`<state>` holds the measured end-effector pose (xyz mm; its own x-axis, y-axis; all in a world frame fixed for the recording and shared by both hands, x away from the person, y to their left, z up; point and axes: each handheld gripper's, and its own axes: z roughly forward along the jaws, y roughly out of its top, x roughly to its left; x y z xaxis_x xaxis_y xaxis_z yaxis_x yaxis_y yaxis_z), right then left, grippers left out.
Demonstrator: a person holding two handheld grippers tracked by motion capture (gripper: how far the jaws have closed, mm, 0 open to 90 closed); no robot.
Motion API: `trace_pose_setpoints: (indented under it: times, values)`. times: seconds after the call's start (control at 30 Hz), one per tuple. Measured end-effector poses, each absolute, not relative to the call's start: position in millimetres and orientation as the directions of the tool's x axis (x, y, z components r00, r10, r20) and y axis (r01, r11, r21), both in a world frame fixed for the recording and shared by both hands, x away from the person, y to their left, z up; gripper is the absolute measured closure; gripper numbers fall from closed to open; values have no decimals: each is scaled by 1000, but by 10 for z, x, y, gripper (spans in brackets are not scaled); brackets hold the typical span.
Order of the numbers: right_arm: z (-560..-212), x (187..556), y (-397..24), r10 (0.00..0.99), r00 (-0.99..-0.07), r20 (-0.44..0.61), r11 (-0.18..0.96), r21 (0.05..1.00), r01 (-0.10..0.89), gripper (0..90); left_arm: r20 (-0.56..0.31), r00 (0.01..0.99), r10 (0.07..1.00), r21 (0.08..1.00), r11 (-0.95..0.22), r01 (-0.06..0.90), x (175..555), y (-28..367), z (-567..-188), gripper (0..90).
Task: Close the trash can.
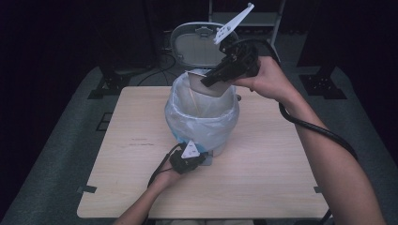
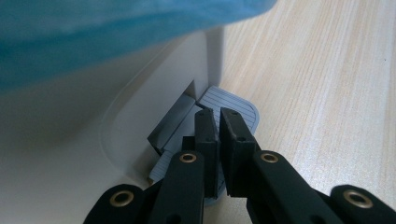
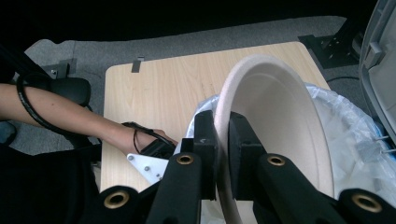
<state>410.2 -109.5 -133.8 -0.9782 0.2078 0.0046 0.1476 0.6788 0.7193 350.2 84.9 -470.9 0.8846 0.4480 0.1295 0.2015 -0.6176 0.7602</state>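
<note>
A white pedal bin (image 1: 202, 136) lined with a clear plastic bag (image 1: 206, 117) stands mid-table, its grey lid (image 1: 195, 44) raised. My right gripper (image 1: 206, 82) is shut on the rim of a pale paper bowl (image 1: 213, 89), which it holds tipped on edge over the bin's mouth. The right gripper view has that bowl (image 3: 280, 121) pinched between my right gripper (image 3: 222, 116) jaws, above the bag (image 3: 350, 130). My left gripper (image 1: 199, 157) is low at the bin's foot. Up close, its shut jaws (image 2: 218, 112) rest on the ribbed pedal (image 2: 236, 100) against the bin's wall (image 2: 93, 140).
The bin stands on a light wooden table (image 1: 272, 178) with bare surface left, right and front of it. Dark floor and stand legs (image 1: 324, 84) surround the table. A black cable (image 1: 319, 131) trails along the right forearm.
</note>
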Motion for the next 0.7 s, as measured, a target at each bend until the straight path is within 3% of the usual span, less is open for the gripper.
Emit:
trace_pose_setpoints:
  times: [0.7]
  values:
    - [-1534,4347,-941,214,-977,22,697,697,168,824,131,884,449,761,-616,201,3499,848,-4711,865]
